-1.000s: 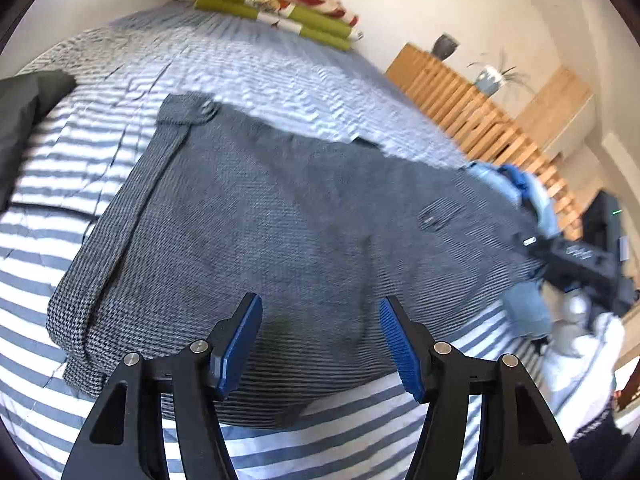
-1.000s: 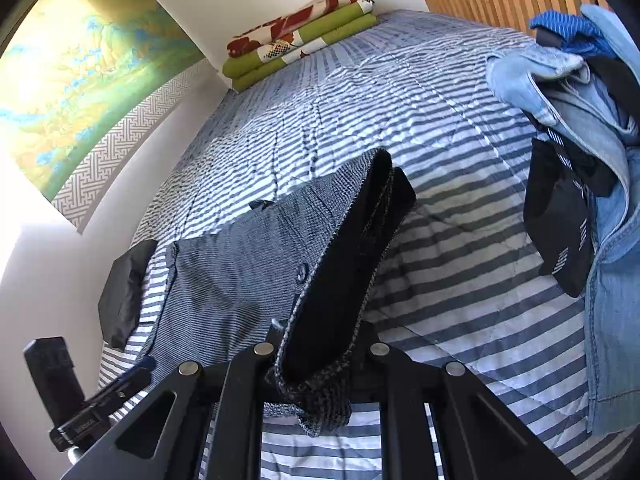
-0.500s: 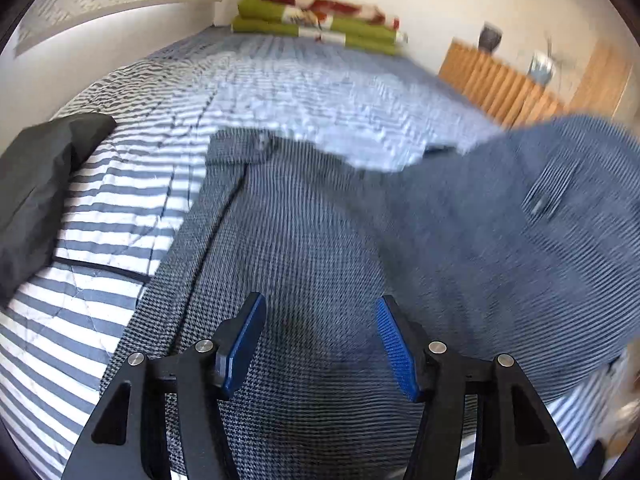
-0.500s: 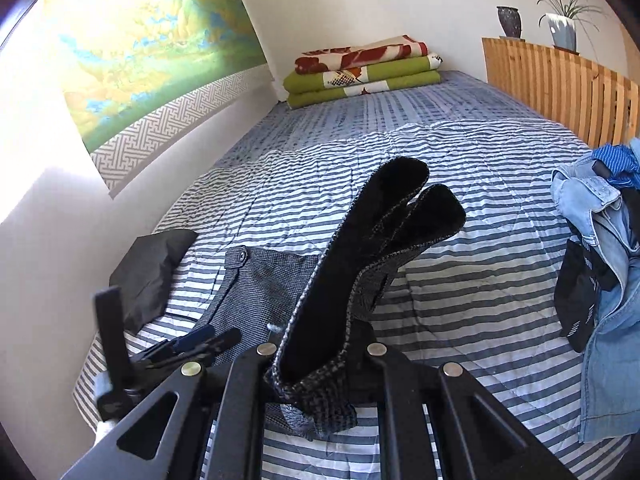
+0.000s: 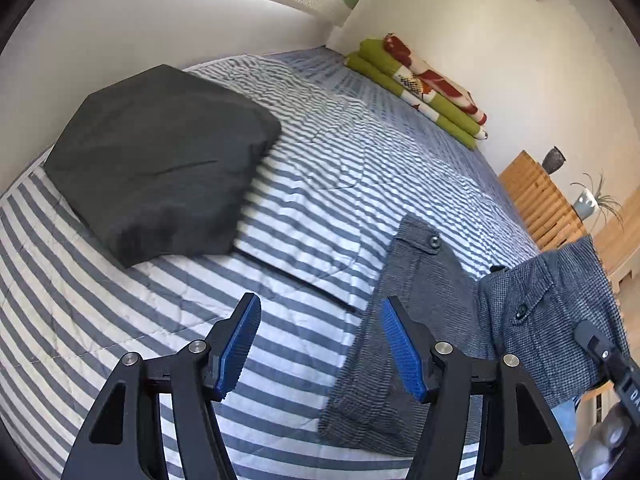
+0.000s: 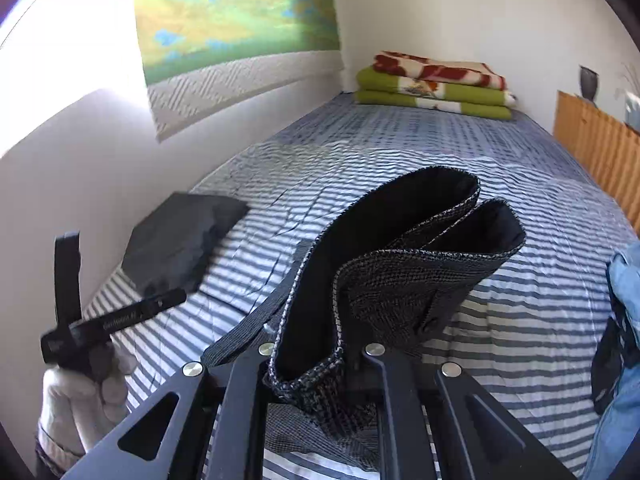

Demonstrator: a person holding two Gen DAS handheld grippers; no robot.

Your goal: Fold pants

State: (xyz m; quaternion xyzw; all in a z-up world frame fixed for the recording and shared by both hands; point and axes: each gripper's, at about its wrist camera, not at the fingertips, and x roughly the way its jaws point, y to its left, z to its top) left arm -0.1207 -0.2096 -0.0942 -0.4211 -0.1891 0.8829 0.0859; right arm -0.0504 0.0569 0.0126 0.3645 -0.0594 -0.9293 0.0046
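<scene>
While clamped in the right gripper (image 6: 316, 360), pants (image 6: 400, 264); left gripper (image 5: 316, 344) opening, empty, alongside.

The only lettering on view is a line of small pale print along the black handheld gripper body (image 6: 116, 320) gripped by a white-gloved hand (image 6: 80, 392) at the left of the right wrist view, and it is too blurred to read. In the left wrist view a few pale letters sit on the black gripper body (image 5: 624, 380) at the lower right edge; they are cut off by the frame, so no word can be made out.
</scene>
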